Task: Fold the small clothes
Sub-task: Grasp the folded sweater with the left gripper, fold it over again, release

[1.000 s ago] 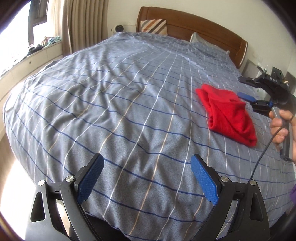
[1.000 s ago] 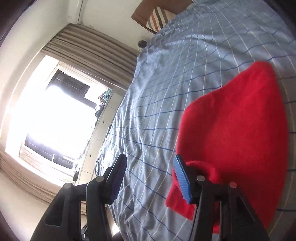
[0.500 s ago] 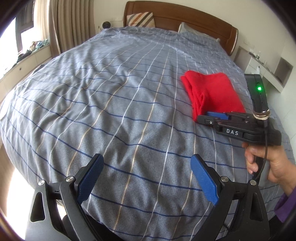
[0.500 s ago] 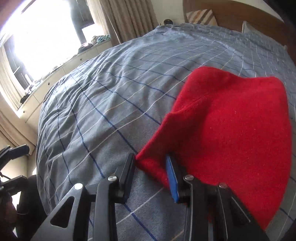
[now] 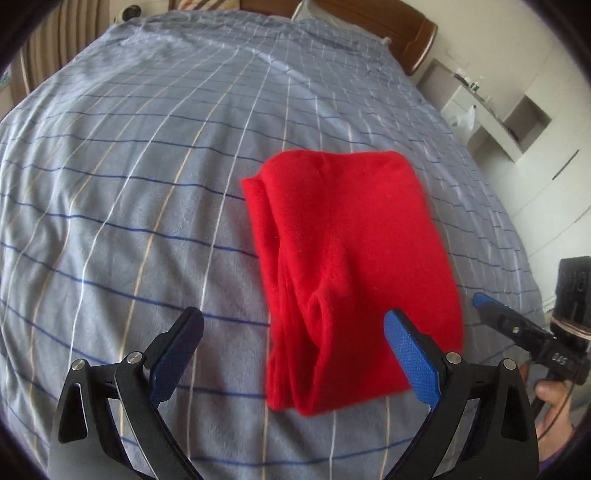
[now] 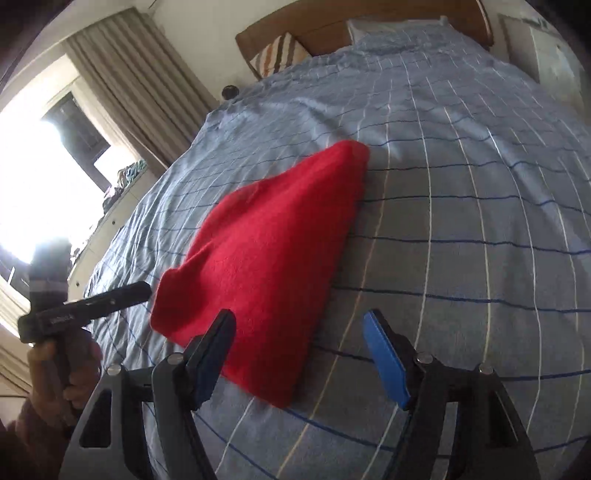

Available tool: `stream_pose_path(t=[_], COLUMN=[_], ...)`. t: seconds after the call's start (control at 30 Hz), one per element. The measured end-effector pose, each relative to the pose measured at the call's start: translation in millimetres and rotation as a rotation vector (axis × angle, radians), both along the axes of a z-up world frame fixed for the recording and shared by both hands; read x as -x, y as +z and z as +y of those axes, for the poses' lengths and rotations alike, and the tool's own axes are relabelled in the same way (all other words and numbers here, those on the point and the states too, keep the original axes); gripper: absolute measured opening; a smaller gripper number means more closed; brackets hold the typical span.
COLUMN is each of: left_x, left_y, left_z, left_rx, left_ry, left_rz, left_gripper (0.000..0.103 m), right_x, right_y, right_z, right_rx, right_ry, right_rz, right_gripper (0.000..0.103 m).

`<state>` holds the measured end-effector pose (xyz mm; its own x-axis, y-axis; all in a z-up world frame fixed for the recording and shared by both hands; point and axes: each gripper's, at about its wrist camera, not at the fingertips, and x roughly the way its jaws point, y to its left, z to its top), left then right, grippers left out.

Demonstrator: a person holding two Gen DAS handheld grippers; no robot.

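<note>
A red folded garment lies on the blue-grey checked bedspread. My left gripper is open and empty, hovering just above the garment's near end, jaws on either side of it. In the right wrist view the garment lies ahead and left. My right gripper is open and empty, over the garment's near right corner. The right gripper also shows in the left wrist view, beside the garment's right edge. The left gripper shows in the right wrist view at the left.
A wooden headboard with a striped pillow stands at the far end of the bed. Curtains and a bright window are on the left. White shelves stand to the right of the bed.
My right gripper has let go of the garment's edge, opened wide and pulled back to its right side. My left gripper has moved right and forward, over the garment's near end.
</note>
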<state>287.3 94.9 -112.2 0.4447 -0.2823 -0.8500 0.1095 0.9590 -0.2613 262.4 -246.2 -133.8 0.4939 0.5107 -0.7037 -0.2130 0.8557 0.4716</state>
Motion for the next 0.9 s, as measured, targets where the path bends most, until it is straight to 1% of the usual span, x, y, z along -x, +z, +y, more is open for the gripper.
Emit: stream_pose_path(t=[0.03, 0.07, 0.13, 0.23, 0.27, 0.3, 0.33, 0.37, 0.4, 0.43, 0.47, 0.5, 0.53, 0.57, 0.6, 0.73, 0.8, 0.83, 0.87, 0.9], left_x=[-10, -17, -24, -22, -21, -21, -22, -23, -24, -24, -23, -21, -19, -18, -16, -14, -14, -15, -18, -20], left_y=[-9, -16, -26, -28, -27, -27, -28, -29, -31, -29, -24, -18, -12, -4, 5, 49, 64, 65, 61, 52], left_z=[-1, -1, 3, 4, 3, 3, 2, -1, -4, -8, -12, -17, -21, -22, -22, -20, -24, -27, -31, -35], left_rx=[-0.046, -0.07, -0.044, -0.008, 0.002, 0.018, 0.032, 0.061, 0.108, 0.106, 0.074, 0.047, 0.026, 0.022, 0.032, 0.08, 0.074, 0.062, 0.042, 0.007], left_ry=[0.025, 0.041, 0.053, 0.045, 0.033, 0.024, 0.016, -0.006, -0.04, -0.043, -0.043, -0.052, -0.057, -0.06, -0.064, -0.066, -0.08, -0.092, -0.101, -0.099], left_rz=[0.012, 0.023, 0.057, 0.059, 0.058, 0.057, 0.055, 0.059, 0.074, 0.074, 0.049, 0.026, 0.002, -0.02, -0.047, -0.149, -0.19, -0.191, -0.172, -0.148], left_gripper=[0.099, 0.099, 0.101, 0.101, 0.099, 0.098, 0.085, 0.053, 0.034, 0.027, 0.023, 0.022, 0.021, 0.02, 0.02, 0.02, 0.021, 0.026, 0.038, 0.047], right_x=[-12, -23, -46, -74, -80, -84, -87, -88, -86, -81, -72, -63, -53, -46, -41, -33, -37, -42, -44, -50], right_y=[-4, -8, -20, -37, -42, -45, -44, -39, -31, -22, -14, -8, -2, 3, 10, 53, 73, 78, 81, 78], right_z=[-5, -7, -9, 5, 12, 21, 31, 42, 56, 72, 89, 106, 119, 127, 131, 121, 110, 102, 93, 83], right_rx=[-0.048, -0.096, -0.184, -0.242, -0.248, -0.231, -0.17, -0.073, 0.049, 0.179, 0.314, 0.438, 0.527, 0.581, 0.604, 0.557, 0.501, 0.464, 0.423, 0.383], right_ry=[-0.023, -0.036, -0.055, -0.07, -0.055, -0.038, -0.027, -0.021, -0.002, 0.032, 0.07, 0.107, 0.137, 0.152, 0.155, 0.097, 0.065, 0.048, 0.026, 0.007], right_rz=[0.029, 0.052, 0.111, 0.175, 0.19, 0.195, 0.185, 0.154, 0.099, 0.025, -0.054, -0.131, -0.2, -0.252, -0.291, -0.411, -0.427, -0.413, -0.389, -0.348], right_gripper=[0.071, 0.071, 0.071, 0.071, 0.067, 0.057, 0.052, 0.04, 0.035, 0.032, 0.029, 0.028, 0.027, 0.027, 0.026, 0.026, 0.026, 0.026, 0.028, 0.035])
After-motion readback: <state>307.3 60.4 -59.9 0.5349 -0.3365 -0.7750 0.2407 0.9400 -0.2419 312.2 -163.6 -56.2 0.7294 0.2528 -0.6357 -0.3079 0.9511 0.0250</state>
